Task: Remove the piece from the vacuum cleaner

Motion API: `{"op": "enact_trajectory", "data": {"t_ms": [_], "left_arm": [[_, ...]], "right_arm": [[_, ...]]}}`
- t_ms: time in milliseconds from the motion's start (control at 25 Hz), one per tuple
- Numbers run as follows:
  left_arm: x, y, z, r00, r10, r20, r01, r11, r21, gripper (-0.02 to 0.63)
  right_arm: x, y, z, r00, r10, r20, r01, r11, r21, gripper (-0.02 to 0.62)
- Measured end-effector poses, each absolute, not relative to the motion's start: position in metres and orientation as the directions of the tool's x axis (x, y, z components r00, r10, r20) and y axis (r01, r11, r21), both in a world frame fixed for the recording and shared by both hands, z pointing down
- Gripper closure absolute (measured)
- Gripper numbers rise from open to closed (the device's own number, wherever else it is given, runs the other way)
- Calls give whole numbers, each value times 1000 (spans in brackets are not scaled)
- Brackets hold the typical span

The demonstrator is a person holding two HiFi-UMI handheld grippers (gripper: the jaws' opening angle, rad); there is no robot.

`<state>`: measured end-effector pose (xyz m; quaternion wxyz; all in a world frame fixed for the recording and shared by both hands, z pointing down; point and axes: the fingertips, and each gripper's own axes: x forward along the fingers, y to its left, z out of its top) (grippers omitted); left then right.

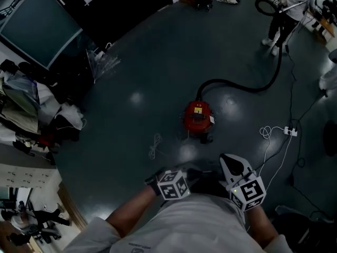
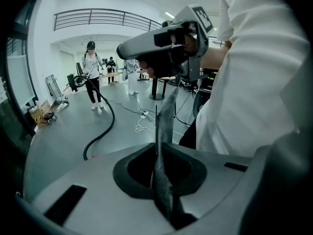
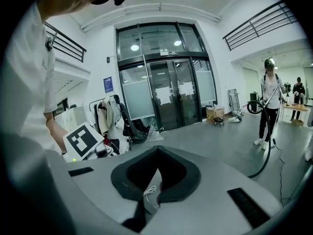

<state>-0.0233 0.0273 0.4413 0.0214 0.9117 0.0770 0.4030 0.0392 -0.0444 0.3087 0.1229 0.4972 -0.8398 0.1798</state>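
left gripper [image 2: 165,126], right gripper [image 1: 229,163]: we are holding both clenched, empty. vacuum cleaner [image 1: 198,116] is sitting well apart at 12 o'clock.

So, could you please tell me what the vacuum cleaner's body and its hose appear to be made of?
The vacuum cleaner body looks like moulded red plastic, going by its smooth, rounded, evenly coloured shell; the dim light leaves the finish unclear. The hose is probably flexible black plastic or rubber, matte, since it bends in loose curves.
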Motion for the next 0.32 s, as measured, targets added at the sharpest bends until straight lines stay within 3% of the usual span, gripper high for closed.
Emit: {"op": "enact_trajectory", "data": {"t_ms": [320], "left_arm": [[-30, 20, 440, 655, 146, 741, 105, -989, 102, 578]], "right_arm": [[33, -50, 308, -499, -770, 398, -865, 465, -186, 580]]}}
